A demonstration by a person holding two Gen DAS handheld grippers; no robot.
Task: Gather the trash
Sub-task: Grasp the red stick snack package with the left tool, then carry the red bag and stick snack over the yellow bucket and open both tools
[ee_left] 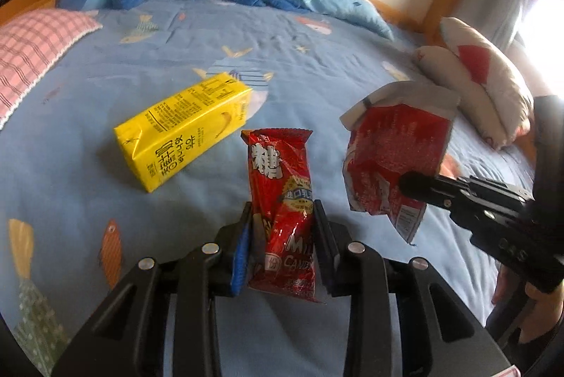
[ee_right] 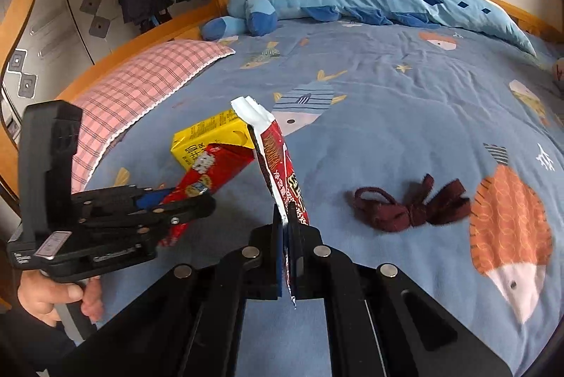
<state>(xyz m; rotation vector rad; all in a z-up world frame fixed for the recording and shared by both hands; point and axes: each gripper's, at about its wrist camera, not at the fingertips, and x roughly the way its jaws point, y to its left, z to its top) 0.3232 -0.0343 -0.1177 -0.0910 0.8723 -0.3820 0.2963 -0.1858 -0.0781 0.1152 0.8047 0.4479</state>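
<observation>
Three pieces of trash are in view: a red milk-candy wrapper point(ee_left: 282, 200), a torn red snack bag point(ee_left: 391, 158) with a silver-white inside, and a yellow drink carton point(ee_left: 183, 133). The candy wrapper is a long, glossy red packet with white characters and a gold-and-blue badge, crimped at its far end; the left gripper point(ee_left: 283, 229) is clamped on its lower half, both pads pressing its sides, and its long axis runs straight away from the camera along the fingers, the crimped end pointing toward the far side of the bed. In the right wrist view the same wrapper point(ee_right: 208, 176) slants up to the right out of the left gripper point(ee_right: 197, 204), just in front of the carton point(ee_right: 208, 137). The snack bag is crumpled and ripped open, and the right gripper point(ee_right: 286, 229) is closed tight on its lower edge, holding it above the blue fish-print bedspread point(ee_left: 88, 200); seen edge-on from that camera, the bag point(ee_right: 278, 158) stands nearly upright, its torn white mouth tipped up and to the left. The single carton lies flat on the bedspread, a rectangular box with black print, its long axis running diagonally from near left to far right. One dark red fabric bow point(ee_right: 412, 207) lies on the bedspread to the right of the bag, well apart from the trash
</observation>
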